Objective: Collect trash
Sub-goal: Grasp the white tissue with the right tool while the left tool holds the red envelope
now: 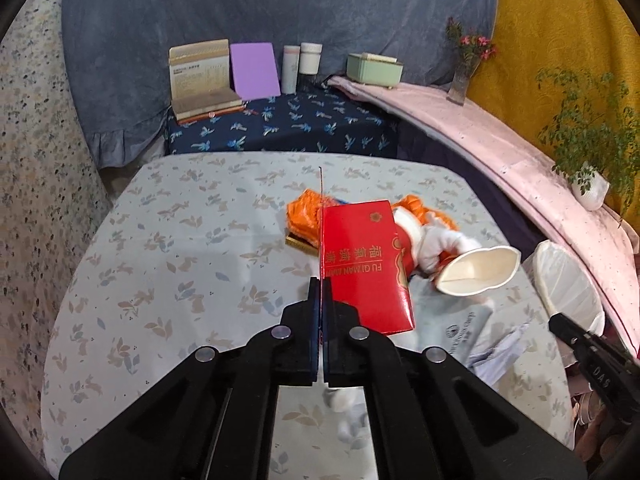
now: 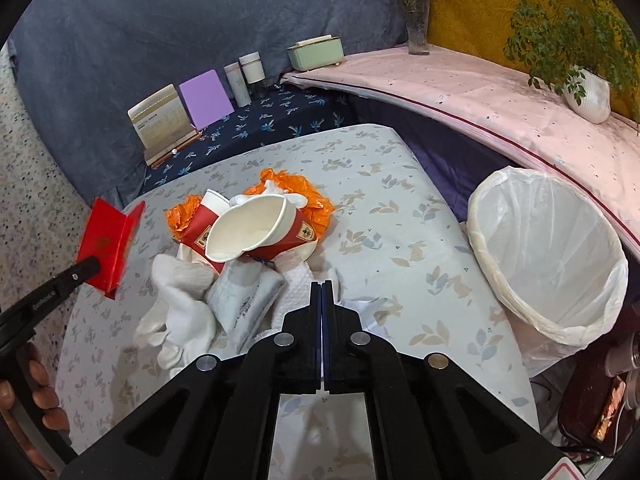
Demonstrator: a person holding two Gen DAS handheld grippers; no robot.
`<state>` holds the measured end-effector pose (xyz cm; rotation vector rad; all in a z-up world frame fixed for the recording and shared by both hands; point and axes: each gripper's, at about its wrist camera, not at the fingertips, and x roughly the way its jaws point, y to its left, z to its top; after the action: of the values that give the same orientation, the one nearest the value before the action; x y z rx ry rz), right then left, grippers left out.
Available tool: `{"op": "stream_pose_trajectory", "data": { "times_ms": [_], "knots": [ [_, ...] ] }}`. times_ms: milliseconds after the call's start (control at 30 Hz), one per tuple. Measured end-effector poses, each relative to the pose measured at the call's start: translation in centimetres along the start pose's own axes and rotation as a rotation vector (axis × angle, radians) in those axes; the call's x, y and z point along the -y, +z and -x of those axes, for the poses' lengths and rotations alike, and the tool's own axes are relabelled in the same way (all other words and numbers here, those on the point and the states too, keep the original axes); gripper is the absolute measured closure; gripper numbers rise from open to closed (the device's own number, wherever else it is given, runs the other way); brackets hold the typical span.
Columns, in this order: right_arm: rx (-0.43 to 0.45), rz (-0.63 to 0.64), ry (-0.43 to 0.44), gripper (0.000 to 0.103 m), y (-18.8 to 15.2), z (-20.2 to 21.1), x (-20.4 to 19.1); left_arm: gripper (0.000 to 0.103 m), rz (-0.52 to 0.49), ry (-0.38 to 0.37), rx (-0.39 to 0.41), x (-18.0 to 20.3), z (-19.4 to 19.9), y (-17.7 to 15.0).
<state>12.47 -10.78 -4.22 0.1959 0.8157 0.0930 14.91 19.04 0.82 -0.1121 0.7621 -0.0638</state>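
My left gripper [image 1: 321, 280] is shut on a red folded card [image 1: 360, 264] and holds it above the table. The right wrist view shows that card [image 2: 106, 244] at the far left in the left gripper [image 2: 96, 268]. On the floral table [image 2: 400, 208] lies a heap: a dented paper cup [image 2: 248, 232], orange plastic [image 2: 316, 200], a white glove [image 2: 180, 304] and a grey sachet [image 2: 248, 304]. My right gripper [image 2: 322, 286] is shut, with white tissue [image 2: 296, 288] bunched around its tips and apparently pinched.
A bin with a white liner [image 2: 552, 248] stands off the table's right edge. Behind, a dark blue floral stand [image 1: 304, 128] carries boxes, a purple card and bottles. A pink ledge [image 2: 480, 88] holds a green box, a vase and a potted plant. A hand [image 2: 40, 392] shows at lower left.
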Motion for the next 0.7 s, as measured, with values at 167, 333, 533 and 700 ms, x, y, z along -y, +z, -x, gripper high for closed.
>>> {"op": "stream_pose_trajectory", "data": {
  "times_ms": [167,333,533,700],
  "knots": [
    [-0.026,-0.012,-0.007,0.08,-1.2,0.1,1.1,0.103,-0.012,-0.036,0.024,2.1,1.5,0.2],
    [-0.05,-0.059,0.005,0.052,-2.3,-0.5,2.5,0.103,-0.039,-0.074,0.015,4.5,1.9,-0.4],
    [-0.104,-0.12,0.057,0.047,-2.9,-2.5,3.1,0.103,-0.072,-0.095,-0.026,7.0,0.8,-1.6],
    [-0.134,-0.13,0.11,0.047,-3.1,-4.4,2.2,0.103,-0.097,-0.092,-0.055,8.0,-0.3,-2.5]
  ]
}}
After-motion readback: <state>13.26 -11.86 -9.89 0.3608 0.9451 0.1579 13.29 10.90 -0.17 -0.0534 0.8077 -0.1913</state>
